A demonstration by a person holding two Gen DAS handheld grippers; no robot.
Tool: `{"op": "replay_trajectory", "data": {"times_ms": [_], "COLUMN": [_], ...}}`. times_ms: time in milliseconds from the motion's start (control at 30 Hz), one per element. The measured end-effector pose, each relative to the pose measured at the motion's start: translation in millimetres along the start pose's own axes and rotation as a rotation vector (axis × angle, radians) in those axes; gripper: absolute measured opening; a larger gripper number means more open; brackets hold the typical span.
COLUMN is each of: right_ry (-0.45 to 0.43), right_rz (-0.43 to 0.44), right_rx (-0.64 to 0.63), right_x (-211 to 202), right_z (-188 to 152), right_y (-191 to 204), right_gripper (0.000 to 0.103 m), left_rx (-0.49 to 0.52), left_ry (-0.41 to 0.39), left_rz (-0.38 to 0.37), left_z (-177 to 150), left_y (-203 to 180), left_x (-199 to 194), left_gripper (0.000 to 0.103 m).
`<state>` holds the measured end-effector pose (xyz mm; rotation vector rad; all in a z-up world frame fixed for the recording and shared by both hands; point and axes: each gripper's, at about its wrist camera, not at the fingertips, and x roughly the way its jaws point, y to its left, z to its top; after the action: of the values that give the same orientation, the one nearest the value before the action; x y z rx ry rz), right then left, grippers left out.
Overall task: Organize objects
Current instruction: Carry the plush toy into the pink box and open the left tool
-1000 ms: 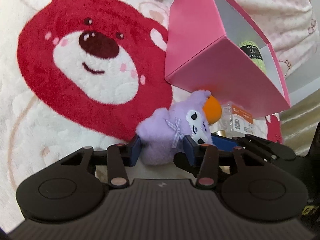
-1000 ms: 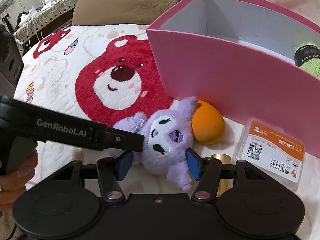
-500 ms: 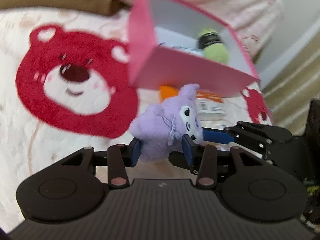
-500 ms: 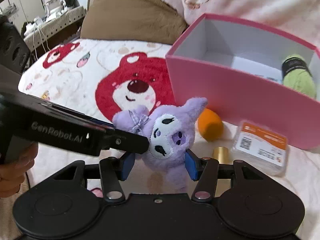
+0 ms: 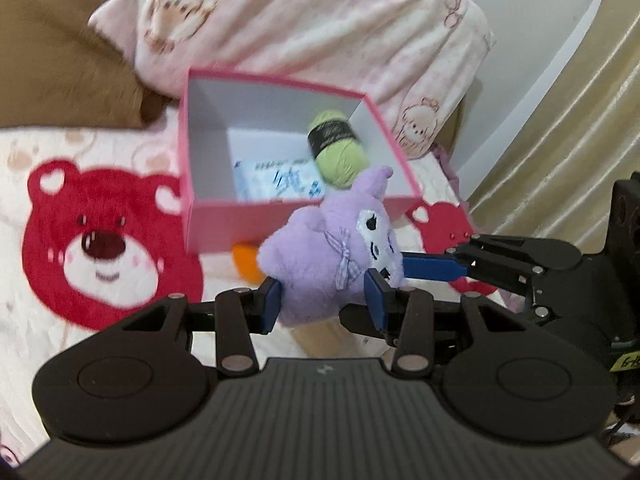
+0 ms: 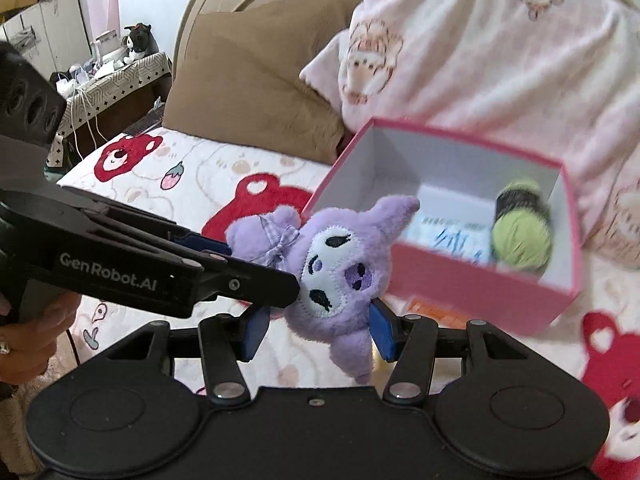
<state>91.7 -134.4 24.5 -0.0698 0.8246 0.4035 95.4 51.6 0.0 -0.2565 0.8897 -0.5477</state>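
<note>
A purple plush toy (image 5: 324,260) with a white face is held in the air by both grippers. My left gripper (image 5: 322,298) is shut on its body. My right gripper (image 6: 316,330) is shut on its lower part; the plush also shows in the right wrist view (image 6: 336,264). The open pink box (image 5: 208,224) stands beyond on the bed, holding a green yarn ball (image 5: 340,152) and a white-blue packet (image 5: 276,180). An orange egg-shaped object (image 5: 246,262) lies in front of the box.
The bed has a red bear blanket (image 5: 100,248). A brown pillow (image 6: 256,92) and a pink blanket (image 6: 500,60) lie behind the box. An orange-labelled packet (image 6: 436,314) lies by the box's front wall. Beige curtains (image 5: 580,152) hang at the right.
Both grippers have lifted the plush off the blanket and raised it toward the box. The box's inside now shows from above.
</note>
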Motion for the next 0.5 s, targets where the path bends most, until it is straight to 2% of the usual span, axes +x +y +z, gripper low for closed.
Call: {"op": "replay_trajectory", "data": {"times_ms": [67, 233, 333, 400, 500], "right_ry": [0.016, 0.060, 0.045, 0.027, 0.039], "right_rz": [-0.004, -0.003, -0.001, -0.013, -0.017], "right_rx": [-0.011, -0.039, -0.059, -0.057, -0.033], "right_x": [-8, -25, -25, -19, 0], "right_z": [18, 72, 96, 110, 124], "right_y": [-7, -28, -39, -50, -71], "right_gripper": [0.059, 0.059, 0.059, 0.059, 0.057], "left_rx": [0.010, 0.051, 0.069, 0.085, 0.060], "left_ry": [0.008, -0.032, -0.065, -0.083, -0.050], "left_rz": [0.010, 0.026, 0.054, 0.056, 0.045], "left_z": [20, 68, 94, 112, 137], "left_y": [-11, -35, -42, -39, -25], "left_x": [-3, -12, -11, -1, 26], "left_gripper": [0.041, 0.041, 0.043, 0.045, 0.044]}}
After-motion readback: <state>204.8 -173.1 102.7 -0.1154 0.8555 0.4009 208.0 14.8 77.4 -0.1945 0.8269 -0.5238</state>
